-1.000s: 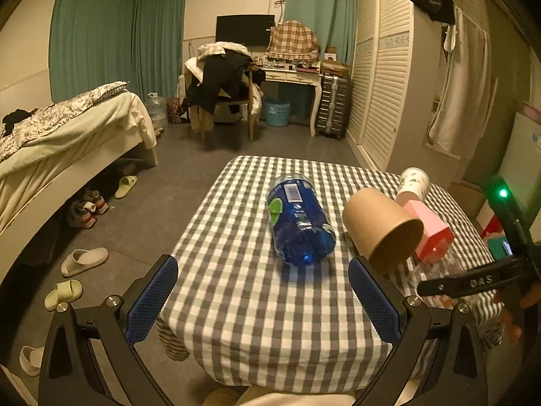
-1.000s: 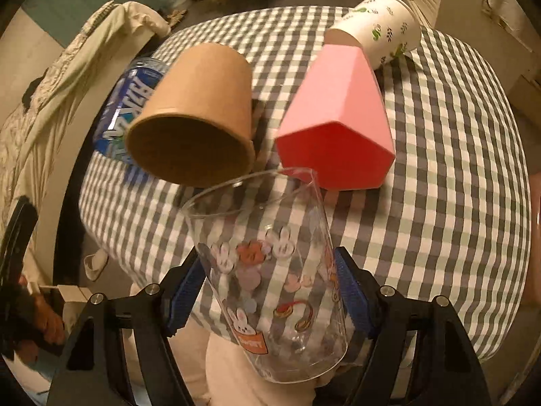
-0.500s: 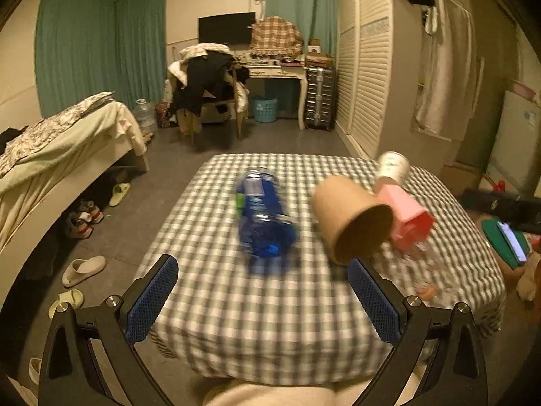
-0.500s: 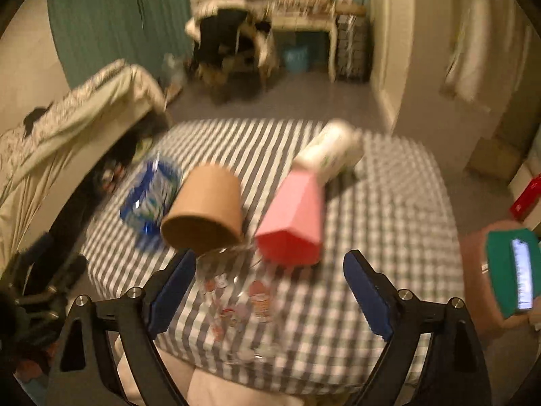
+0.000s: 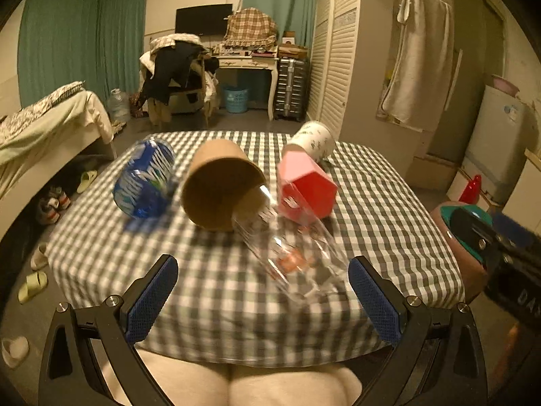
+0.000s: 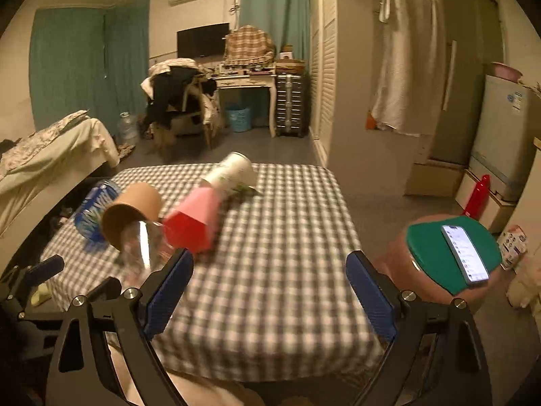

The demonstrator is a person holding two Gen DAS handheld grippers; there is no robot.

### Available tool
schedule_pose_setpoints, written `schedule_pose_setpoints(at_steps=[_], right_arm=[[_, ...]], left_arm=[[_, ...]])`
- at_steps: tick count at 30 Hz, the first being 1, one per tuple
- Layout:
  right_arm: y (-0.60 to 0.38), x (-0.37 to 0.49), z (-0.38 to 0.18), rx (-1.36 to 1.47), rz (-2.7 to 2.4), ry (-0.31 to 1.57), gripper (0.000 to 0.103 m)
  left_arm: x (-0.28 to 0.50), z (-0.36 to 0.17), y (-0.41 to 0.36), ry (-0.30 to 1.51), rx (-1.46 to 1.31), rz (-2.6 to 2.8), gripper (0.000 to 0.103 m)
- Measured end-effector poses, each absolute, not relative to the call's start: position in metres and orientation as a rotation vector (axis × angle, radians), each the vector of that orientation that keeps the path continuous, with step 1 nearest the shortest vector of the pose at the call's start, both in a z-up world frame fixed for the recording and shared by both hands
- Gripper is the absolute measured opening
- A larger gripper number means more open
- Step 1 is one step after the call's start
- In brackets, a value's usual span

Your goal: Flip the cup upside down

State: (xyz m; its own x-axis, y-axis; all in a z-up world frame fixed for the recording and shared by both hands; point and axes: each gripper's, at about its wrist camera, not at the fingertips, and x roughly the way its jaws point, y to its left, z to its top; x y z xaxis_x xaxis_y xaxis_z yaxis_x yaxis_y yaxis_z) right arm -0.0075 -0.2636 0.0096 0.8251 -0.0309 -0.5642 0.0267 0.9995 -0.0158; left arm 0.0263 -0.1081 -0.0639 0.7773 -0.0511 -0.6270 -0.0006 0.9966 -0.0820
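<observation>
Both grippers' fingers gape empty; clear cup (image 5: 290,253) lies against brown cup (image 5: 221,189) and pink box (image 5: 306,191).

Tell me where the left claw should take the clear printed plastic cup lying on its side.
Probably across the clear printed plastic cup mid-wall, coming from the near table edge: it lies lengthwise between the open left claw pads, its mouth against the brown paper cup.
</observation>
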Motion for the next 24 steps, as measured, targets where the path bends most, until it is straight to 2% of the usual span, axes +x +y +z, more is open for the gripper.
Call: schedule_pose_setpoints(at_steps=[16, 19, 21, 24], right_arm=[[-0.312, 0.004, -0.058, 0.072, -0.008, 0.703, 0.092], [-0.318, 0.008, -0.067, 0.088, -0.014, 0.725, 0.092], [-0.321, 0.009, -0.072, 0.096, -0.018, 0.735, 0.092], [-0.324, 0.012, -0.079, 0.105, -0.026, 0.753, 0.092]], left_arm=[[0.051, -0.105, -0.153, 0.704, -0.147, 0.095, 0.103], [0.058, -0.111, -0.153, 0.693, -0.149, 0.114, 0.097], [0.062, -0.115, -0.152, 0.7, -0.14, 0.114, 0.089], [0.063, -0.118, -0.148, 0.701, -0.124, 0.099, 0.085]])
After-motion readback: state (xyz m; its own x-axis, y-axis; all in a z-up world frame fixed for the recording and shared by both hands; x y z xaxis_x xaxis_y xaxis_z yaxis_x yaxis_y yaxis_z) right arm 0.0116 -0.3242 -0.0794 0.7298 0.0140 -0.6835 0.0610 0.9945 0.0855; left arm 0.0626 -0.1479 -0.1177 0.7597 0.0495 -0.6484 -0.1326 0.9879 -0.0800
